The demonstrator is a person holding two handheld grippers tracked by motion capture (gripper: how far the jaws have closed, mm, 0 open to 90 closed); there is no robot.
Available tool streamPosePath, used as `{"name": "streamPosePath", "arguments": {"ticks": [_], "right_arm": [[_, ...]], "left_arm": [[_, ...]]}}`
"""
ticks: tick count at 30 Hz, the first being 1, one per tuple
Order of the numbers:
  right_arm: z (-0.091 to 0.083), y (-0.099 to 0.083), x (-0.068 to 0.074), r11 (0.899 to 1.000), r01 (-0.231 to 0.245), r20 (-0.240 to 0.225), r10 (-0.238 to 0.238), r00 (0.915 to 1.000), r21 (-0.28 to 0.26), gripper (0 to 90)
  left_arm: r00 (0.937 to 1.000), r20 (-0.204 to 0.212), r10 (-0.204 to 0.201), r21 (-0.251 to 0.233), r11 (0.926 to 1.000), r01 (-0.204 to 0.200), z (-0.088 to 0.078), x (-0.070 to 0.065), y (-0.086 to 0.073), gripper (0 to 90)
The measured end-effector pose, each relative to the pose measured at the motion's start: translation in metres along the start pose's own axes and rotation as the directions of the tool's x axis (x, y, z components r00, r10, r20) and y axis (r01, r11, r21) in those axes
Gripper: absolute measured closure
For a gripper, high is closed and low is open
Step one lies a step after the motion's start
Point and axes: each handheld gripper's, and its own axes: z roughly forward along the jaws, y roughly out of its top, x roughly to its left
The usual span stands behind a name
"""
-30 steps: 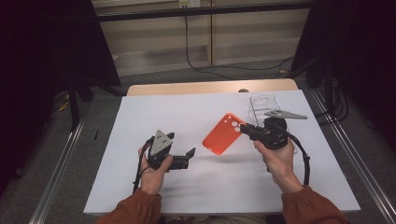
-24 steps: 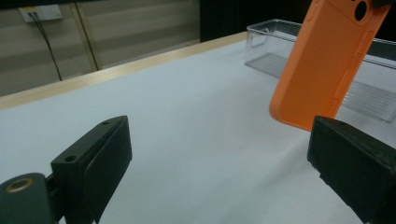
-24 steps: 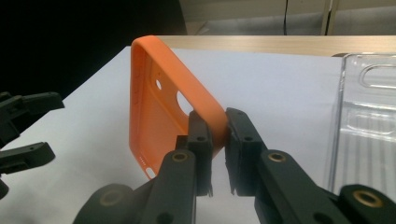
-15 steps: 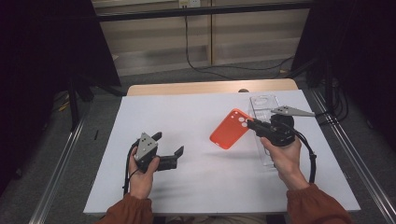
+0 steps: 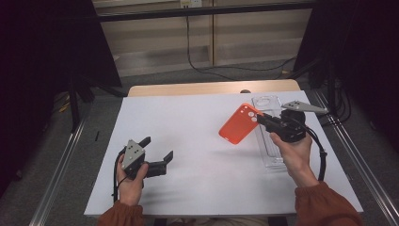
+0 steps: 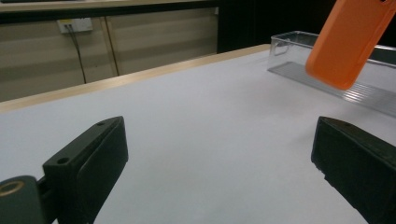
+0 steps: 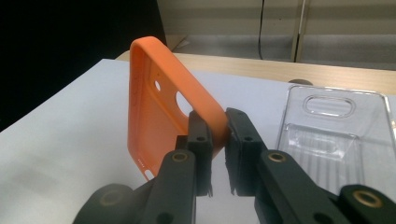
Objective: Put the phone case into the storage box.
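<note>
Orange silicone, smooth and matte, makes up the phone case (image 5: 239,124) that the right gripper (image 5: 261,120) clamps by one long edge in the high view, holding it lifted off the white table (image 5: 197,141) and tilted, its camera cut-outs toward the far end. Just beside it, under the right hand (image 5: 292,150), a clear plastic tray (image 5: 272,155) lies flat on the table near the right edge. Well apart on the left, the left gripper (image 5: 156,151) rests low over the table in the left hand (image 5: 131,179), its jaws spread wide with nothing between them. In the left gripper view the two black jaws stand far apart over bare white surface, and the orange case (image 6: 351,42) hangs in the upper right corner above the clear tray (image 6: 327,74). In the right gripper view the jaws pinch the case's rim (image 7: 215,122); its hollow inner side faces the camera, showing rounded corners, one large and one small round hole, with the tray (image 7: 336,135) lying to the right.
</note>
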Motion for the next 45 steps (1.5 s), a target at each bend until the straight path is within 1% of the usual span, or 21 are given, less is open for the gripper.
{"name": "streamPosePath", "arguments": {"ticks": [2,3,4,7,9,11,12,14,17,19,21,22,24,27,31,34,37,39,41,43,45], "right_arm": [[-0.001,0.002,-0.002,1.000,0.005,0.007,-0.005,1.0000,-0.005,80.4],[-0.002,0.003,-0.003,1.000,0.004,0.007,-0.004,1.0000,-0.007,80.5],[-0.002,0.004,-0.003,1.000,0.008,0.010,-0.008,0.9999,-0.010,80.5],[-0.004,0.007,-0.005,1.000,0.023,0.018,-0.023,0.9996,-0.013,80.4],[-0.004,0.009,-0.007,0.999,0.029,0.025,-0.029,0.9993,-0.015,80.5],[-0.005,0.010,-0.009,0.999,0.029,0.028,-0.028,0.9992,-0.018,80.4],[-0.005,0.011,-0.010,0.999,0.030,0.033,-0.030,0.9990,-0.020,80.5],[-0.005,0.012,-0.011,0.999,0.037,0.034,-0.036,0.9988,-0.024,80.5],[-0.006,0.015,-0.013,0.998,0.050,0.043,-0.049,0.9979,-0.032,80.5],[-0.007,0.017,-0.016,0.997,0.061,0.041,-0.060,0.9974,-0.039,80.5],[-0.008,0.020,-0.019,0.996,0.073,0.049,-0.071,0.9963,-0.047,80.5],[-0.008,0.021,-0.020,0.996,0.071,0.051,-0.068,0.9964,-0.050,80.5],[-0.008,0.023,-0.024,0.996,0.069,0.054,-0.066,0.9963,-0.053,80.5],[-0.009,0.026,-0.028,0.996,0.071,0.065,-0.067,0.9956,-0.058,80.5],[-0.008,0.031,-0.031,0.994,0.093,0.082,-0.088,0.9927,-0.059,80.6],[-0.009,0.035,-0.033,0.992,0.113,0.094,-0.108,0.9898,-0.059,80.6],[-0.010,0.040,-0.035,0.990,0.132,0.103,-0.125,0.9868,-0.059,80.6],[-0.010,0.044,-0.036,0.988,0.144,0.107,-0.136,0.9848,-0.061,80.6],[-0.011,0.047,-0.037,0.986,0.156,0.111,-0.148,0.9826,-0.064,80.6],[-0.012,0.050,-0.039,0.984,0.167,0.121,-0.159,0.9799,-0.060,80.6],[-0.013,0.053,-0.042,0.983,0.174,0.131,-0.165,0.9774,-0.060,80.6]], "left_arm": [[1.0000,-0.002,0.004,-0.001,1.0000,-0.004,-0.003,0.002,-0.002,3.7],[1.0000,-0.004,-0.001,0.003,1.0000,0.001,-0.004,0.002,-0.003,3.7],[1.0000,-0.005,0.006,0.006,1.0000,-0.006,-0.005,0.002,-0.004,3.7],[1.0000,0.005,0.008,0.013,0.9999,-0.008,-0.008,0.003,-0.006,3.5],[0.9999,0.015,-0.003,0.010,0.9999,0.003,-0.013,0.003,-0.008,3.3],[1.0000,-0.002,0.006,0.006,1.0000,-0.006,-0.019,0.005,-0.012,2.6],[1.0000,-0.002,-0.003,0.006,1.0000,0.003,-0.020,0.005,-0.013,2.6],[0.9999,-0.017,0.001,0.009,1.0000,0.000,-0.023,0.007,-0.015,2.5],[0.9997,-0.022,-0.009,0.005,0.9999,0.009,-0.026,0.009,-0.017,2.5],[0.9985,-0.051,0.019,0.007,0.9998,-0.019,-0.029,0.008,-0.019,2.5],[0.9991,-0.042,0.011,0.007,0.9999,-0.011,-0.030,0.007,-0.021,2.2],[0.9991,-0.041,0.006,0.003,1.0000,-0.006,-0.029,0.006,-0.022,2.0],[0.9988,-0.048,0.008,0.009,0.9999,-0.007,-0.029,0.007,-0.022,2.3],[0.9987,-0.050,0.007,0.005,1.0000,-0.006,-0.031,0.007,-0.022,2.3],[0.9980,-0.053,-0.034,-0.002,0.9994,0.034,-0.033,0.009,-0.022,2.2],[0.9980,-0.058,-0.026,0.001,0.9996,0.027,-0.032,0.009,-0.023,2.2],[0.9987,-0.047,-0.020,0.003,0.9998,0.021,-0.032,0.009,-0.023,2.2],[0.9988,-0.045,-0.021,0.000,0.9998,0.021,-0.033,0.008,-0.023,2.2],[0.9990,-0.033,-0.031,-0.001,0.9995,0.031,-0.032,0.009,-0.023,2.3],[0.9986,-0.043,-0.032,-0.002,0.9995,0.032,-0.032,0.008,-0.023,2.4],[0.9987,-0.043,-0.028,-0.003,0.9996,0.028,-0.033,0.010,-0.023,2.4]]}}
